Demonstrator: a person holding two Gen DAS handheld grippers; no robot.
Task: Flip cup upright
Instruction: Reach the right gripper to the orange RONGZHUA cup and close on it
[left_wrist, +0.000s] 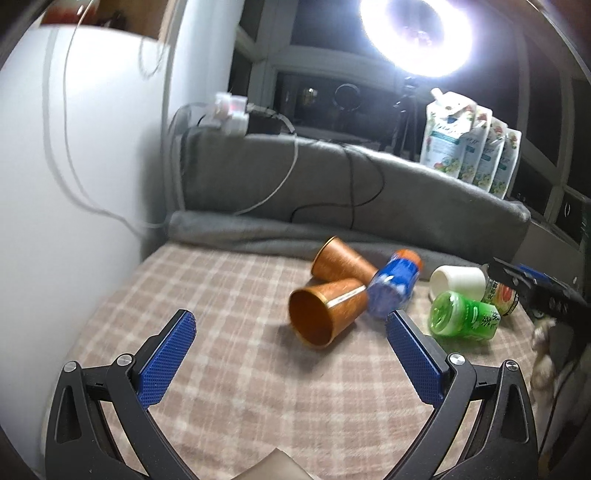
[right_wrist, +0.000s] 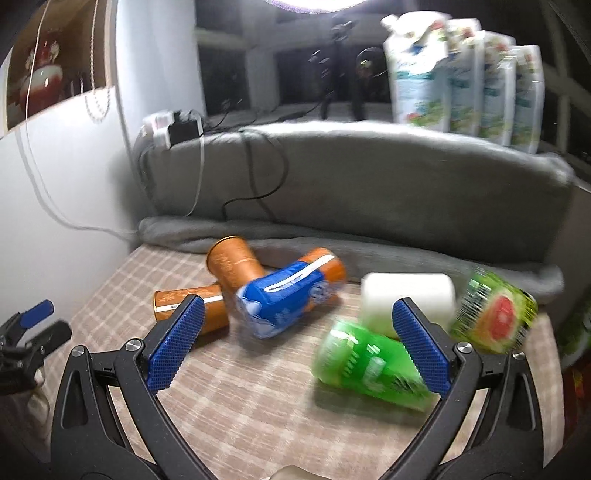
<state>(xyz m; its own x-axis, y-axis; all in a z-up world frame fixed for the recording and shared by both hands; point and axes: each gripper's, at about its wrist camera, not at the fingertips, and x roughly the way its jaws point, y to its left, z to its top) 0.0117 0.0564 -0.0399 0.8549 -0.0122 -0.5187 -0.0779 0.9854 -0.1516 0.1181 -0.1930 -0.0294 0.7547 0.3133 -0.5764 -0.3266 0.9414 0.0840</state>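
Several cups lie on their sides on a checked cloth (left_wrist: 229, 295). Nearest my left gripper (left_wrist: 290, 321) is a copper cup (left_wrist: 325, 310) with its mouth toward me; the gripper is open and empty, just short of it. A second copper cup (left_wrist: 341, 260) lies behind it, a blue and orange cup (left_wrist: 393, 284) beside it. My right gripper (right_wrist: 297, 308) is open and empty above the cloth, with the blue cup (right_wrist: 288, 297) ahead between its fingers and a green cup (right_wrist: 369, 363) by the right finger. A white cup (right_wrist: 408, 295) and a green fruit-print cup (right_wrist: 493, 314) lie farther right.
A grey padded ledge (left_wrist: 369, 192) with cables runs behind the cloth. Several refill pouches (left_wrist: 469, 144) stand on it at the right. A white wall (left_wrist: 74, 184) borders the left. A bright ring lamp (left_wrist: 417, 33) shines above. The right gripper shows at the left view's right edge (left_wrist: 532, 288).
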